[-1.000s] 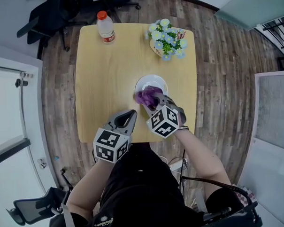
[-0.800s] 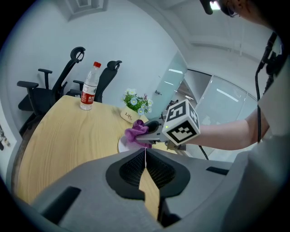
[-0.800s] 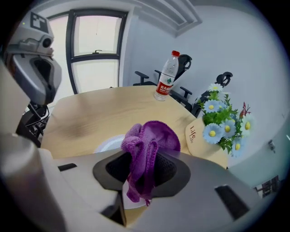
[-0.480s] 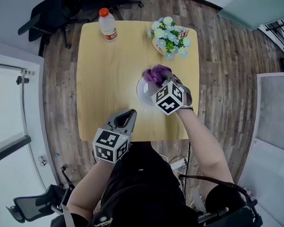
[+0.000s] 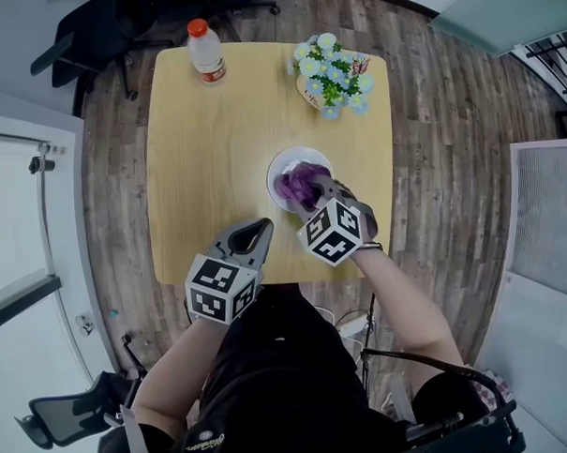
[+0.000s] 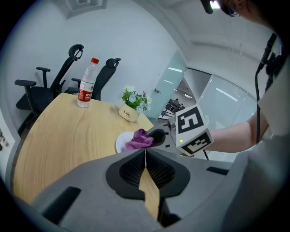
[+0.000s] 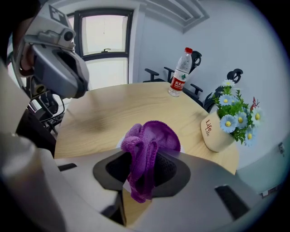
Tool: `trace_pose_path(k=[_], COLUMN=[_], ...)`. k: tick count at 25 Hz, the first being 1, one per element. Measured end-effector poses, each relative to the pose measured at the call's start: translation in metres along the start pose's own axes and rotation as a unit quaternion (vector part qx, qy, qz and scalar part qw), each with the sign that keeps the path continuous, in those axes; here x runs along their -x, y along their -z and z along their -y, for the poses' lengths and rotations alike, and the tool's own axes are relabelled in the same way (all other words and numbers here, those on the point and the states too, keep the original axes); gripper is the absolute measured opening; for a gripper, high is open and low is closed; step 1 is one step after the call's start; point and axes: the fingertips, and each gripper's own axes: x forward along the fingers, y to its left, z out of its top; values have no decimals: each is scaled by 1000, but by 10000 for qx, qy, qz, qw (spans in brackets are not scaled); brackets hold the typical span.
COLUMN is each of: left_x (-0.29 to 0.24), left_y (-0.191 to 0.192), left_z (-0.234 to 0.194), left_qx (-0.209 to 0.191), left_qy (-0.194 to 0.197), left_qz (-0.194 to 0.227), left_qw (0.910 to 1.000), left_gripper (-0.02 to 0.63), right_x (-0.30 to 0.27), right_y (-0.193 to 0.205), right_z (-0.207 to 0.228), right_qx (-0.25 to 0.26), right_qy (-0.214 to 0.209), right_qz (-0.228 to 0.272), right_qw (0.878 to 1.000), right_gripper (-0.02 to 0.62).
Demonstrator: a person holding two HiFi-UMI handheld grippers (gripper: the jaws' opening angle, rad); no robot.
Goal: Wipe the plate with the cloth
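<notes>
Cloth (image 5: 297,185) back over plate (image 5: 309,156), right tongs (image 5: 307,195) nearer

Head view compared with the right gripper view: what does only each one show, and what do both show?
Only the head view: the wooden floor, the person's black clothing, and most of the white rim of the plate around the cloth.
Only the right gripper view: the ceiling, the word Life on the pot, and the right gripper with its tongs closed on the purple cloth, a fold hanging below them.
Both: the table, the bottle, the flower pot, the cloth and the left gripper.
</notes>
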Motion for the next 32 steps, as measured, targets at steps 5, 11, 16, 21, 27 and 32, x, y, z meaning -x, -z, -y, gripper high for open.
trace_pose_path(k=[5, 11, 16, 21, 27, 32], left_x=[-3, -3, 0, 1, 3, 1], left_y=[0, 0, -1, 0, 5, 1], left_z=[2, 3, 3, 5, 1, 2], left_qx=[-43, -62, -48, -24, 15, 39], left_qy=[23, 28, -11, -37, -70, -21], left_qz=[-36, -43, -15, -7, -19, 16], left_qw=[10000, 10000, 10000, 10000, 10000, 10000], left_gripper=[12, 12, 12, 12, 12, 12], right_x=[11, 12, 11, -3, -8, -1], right_y=[3, 10, -1, -3, 4, 9], right_z=[-30, -45, 9, 74, 74, 49], right_qx=[78, 281, 135, 52, 106, 162], right_qy=[-280, -430, 173, 750, 726, 494], right_qz=[60, -6, 82, -153, -262, -267], right_qw=[9996, 9987, 9997, 9971, 9970, 9983], right_gripper=[109, 109, 109, 108, 109, 109])
